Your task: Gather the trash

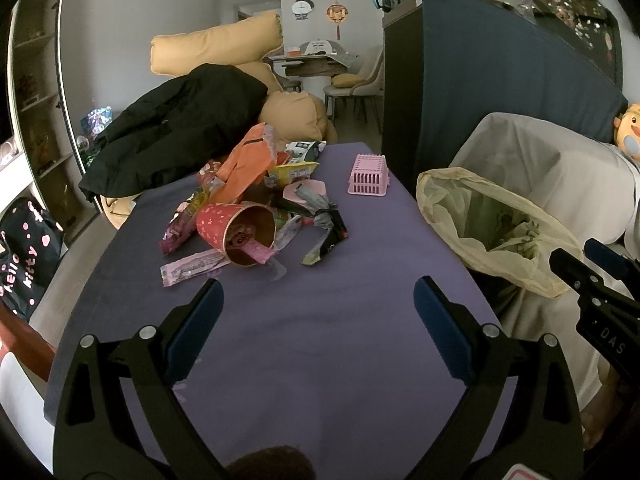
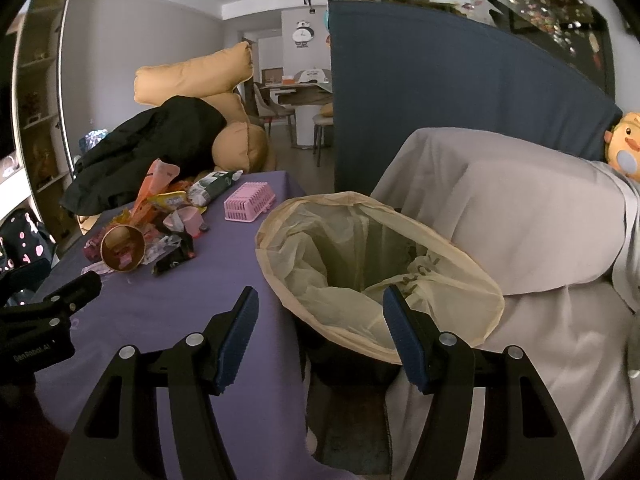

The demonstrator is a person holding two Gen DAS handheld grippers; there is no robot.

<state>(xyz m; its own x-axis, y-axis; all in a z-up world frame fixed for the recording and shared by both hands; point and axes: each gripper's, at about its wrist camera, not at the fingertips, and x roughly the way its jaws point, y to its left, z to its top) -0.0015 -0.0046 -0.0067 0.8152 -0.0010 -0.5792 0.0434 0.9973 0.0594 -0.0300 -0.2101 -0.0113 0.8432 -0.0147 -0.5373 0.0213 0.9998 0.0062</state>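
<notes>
A: Left gripper [image 1: 318,300] is held spread wide, nothing gripped, over bare purple cloth [image 1: 320,340]. Crinkled wrappers and a paper cup [image 1: 240,234] are piled mid-frame.

B: Right gripper [image 2: 320,310] likewise released, at the table edge; bin liner [image 2: 376,264], thin yellowish plastic, gapes centre-right.

A heap of trash [image 1: 256,208] lies on the purple table [image 1: 320,340]: a red paper cup [image 1: 236,234] tipped on its side with its mouth open toward us, a pink wrapper [image 1: 192,268] flat just in front of it, a crumpled orange packet [image 1: 248,160] standing up behind, and a dark twisted wrapper [image 1: 326,236] to the right. Beside the table's right edge stands a bin lined with a pale yellow bag [image 2: 376,264], its mouth wide open, with some crumpled bits inside
</notes>
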